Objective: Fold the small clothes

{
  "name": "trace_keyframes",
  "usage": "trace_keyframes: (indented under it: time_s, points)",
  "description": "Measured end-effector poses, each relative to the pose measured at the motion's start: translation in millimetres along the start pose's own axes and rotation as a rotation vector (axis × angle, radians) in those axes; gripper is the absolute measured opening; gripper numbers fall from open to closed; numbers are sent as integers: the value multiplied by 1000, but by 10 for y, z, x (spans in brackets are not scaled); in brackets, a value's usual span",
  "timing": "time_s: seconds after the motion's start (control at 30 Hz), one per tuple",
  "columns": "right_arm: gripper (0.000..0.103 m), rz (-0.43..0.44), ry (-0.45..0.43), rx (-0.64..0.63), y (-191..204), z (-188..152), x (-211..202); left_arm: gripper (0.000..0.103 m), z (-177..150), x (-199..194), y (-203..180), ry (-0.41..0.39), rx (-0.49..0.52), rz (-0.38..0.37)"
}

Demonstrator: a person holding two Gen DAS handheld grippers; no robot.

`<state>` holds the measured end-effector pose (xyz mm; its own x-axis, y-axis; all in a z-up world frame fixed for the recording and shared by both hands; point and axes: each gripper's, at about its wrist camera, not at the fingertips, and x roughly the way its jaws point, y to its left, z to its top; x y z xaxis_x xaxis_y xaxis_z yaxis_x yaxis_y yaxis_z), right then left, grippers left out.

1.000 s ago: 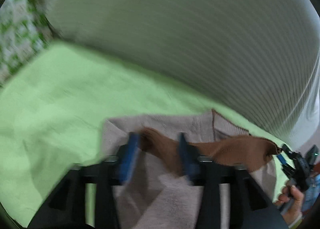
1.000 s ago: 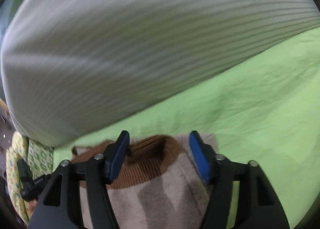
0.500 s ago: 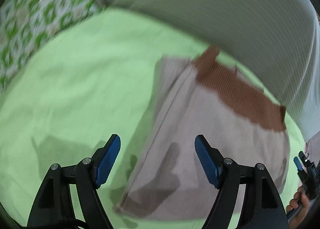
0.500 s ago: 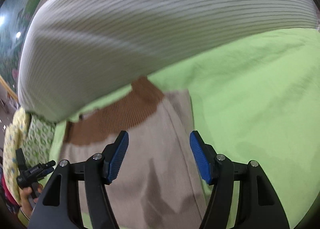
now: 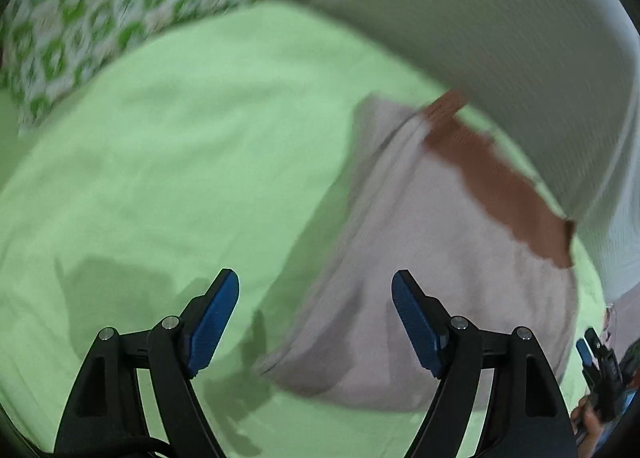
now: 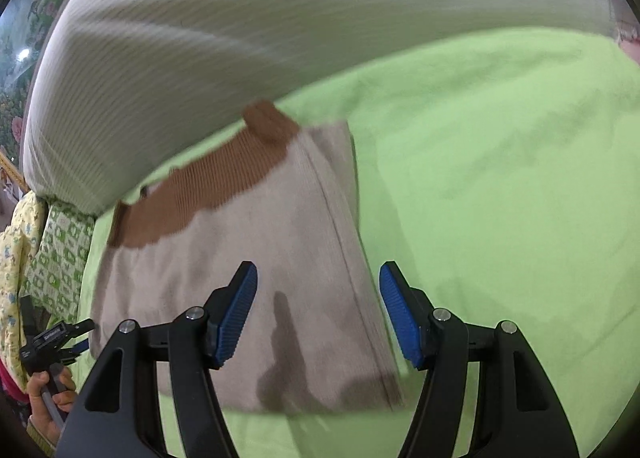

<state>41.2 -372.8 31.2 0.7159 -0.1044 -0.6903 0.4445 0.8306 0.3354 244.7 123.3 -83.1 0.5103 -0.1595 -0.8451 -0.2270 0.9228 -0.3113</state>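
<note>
While the beige garment [image 6: 256, 278] lies folded flat on the green sheet [image 6: 500, 178], with its brown ribbed band [image 6: 200, 198] along the far edge close to your striped top [image 6: 240, 38], both of your tongs hang above it holding nothing. Your left gripper [image 5: 316, 318] has just been opening; its jaws are spread wide and sit over the garment's left edge and the bare sheet, no cloth between them. Your right gripper [image 6: 318, 314] is likewise released, hovering over the garment's right side seam.

Judging from here, the fold looks done, so the main risk is undoing it. If you lower either tong and drag a pad across the top layer, the soft knit could slide and skew the stack. A pinch at the seam might catch only the upper layer and peel it open. The patterned pillow [image 5: 80, 26] lies well apart at far left.
</note>
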Motion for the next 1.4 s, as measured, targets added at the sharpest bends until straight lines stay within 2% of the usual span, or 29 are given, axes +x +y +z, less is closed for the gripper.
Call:
trace_keyframes:
  time_s: [0.07,0.17,0.23,0.3,0.37,0.43,0.47,0.53,0.57,0.6,0.63,0.67,0.77,0.83,0.9,1.03,1.17,1.27,1.37,1.4]
  points:
    - [65,65,-10,-20,144,78,37,79,82,-3,-216,-1,30,-84]
    - [61,201,52,-122,525,121,238,79,3,72,-573,42,136,-175]
    - [46,301,125,-240,881,95,446,79,-93,120,-800,46,213,-168]
    - [39,374,196,-367,1206,18,646,79,-227,153,-897,49,258,-190]
    - [36,424,284,-491,1496,-94,862,79,-307,223,-913,65,276,-181]
    - [36,463,370,-600,1720,-235,1083,79,-376,361,-812,78,291,-99]
    - [36,443,402,-659,1804,-298,1209,75,-385,388,-727,84,288,-70]
    - [31,369,390,-741,1835,-306,1412,73,-420,448,-552,89,259,-52]
    - [27,338,358,-733,1787,-216,1495,70,-440,453,-475,86,249,-50]
    - [15,308,322,-696,1713,-93,1565,64,-475,451,-411,83,244,-44]
    - [0,288,301,-655,1645,10,1612,63,-525,454,-386,79,245,-42]
    - [0,240,257,-548,1479,225,1697,63,-547,448,-371,75,245,-42]
    - [0,162,146,-319,1118,597,1713,62,-592,442,-355,71,256,-19]
    - [1,104,78,-234,986,692,1583,62,-595,410,-342,74,243,-19]
    - [3,141,53,-182,896,696,1406,63,-562,386,-365,80,213,-31]
    - [4,177,34,-211,823,492,985,68,-405,296,-557,47,214,-71]
    - [4,168,69,-225,732,256,827,69,-98,402,-758,10,214,-82]
    - [4,141,85,-228,599,149,804,69,229,580,-899,-41,206,-5]
    - [4,69,111,-208,504,138,945,69,533,802,-850,-29,153,45]
    - [4,41,115,-192,435,143,982,68,615,886,-817,-19,143,88]
